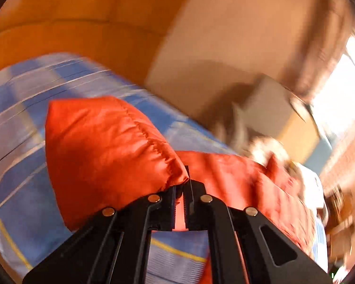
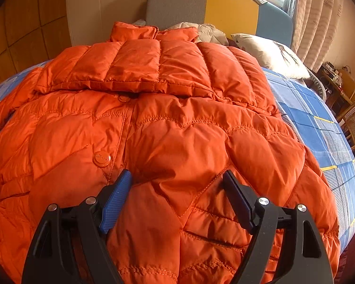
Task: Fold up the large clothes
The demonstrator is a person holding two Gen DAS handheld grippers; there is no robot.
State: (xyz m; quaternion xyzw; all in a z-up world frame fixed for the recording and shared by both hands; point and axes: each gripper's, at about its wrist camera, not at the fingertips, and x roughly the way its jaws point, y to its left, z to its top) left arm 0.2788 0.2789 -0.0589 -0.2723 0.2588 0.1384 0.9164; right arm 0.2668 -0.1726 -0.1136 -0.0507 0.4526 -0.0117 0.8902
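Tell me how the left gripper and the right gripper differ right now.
The left gripper is shut, pinching a puffy end of the orange down jacket; the right gripper is open, gripping nothing. The left one has its piece lifted above the blue plaid bedspread; the right one is over the jacket's front, which lies flat. Both have black frames.

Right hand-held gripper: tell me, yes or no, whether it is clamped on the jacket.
No. The right hand-held gripper stands open over the orange jacket, pinching nothing.
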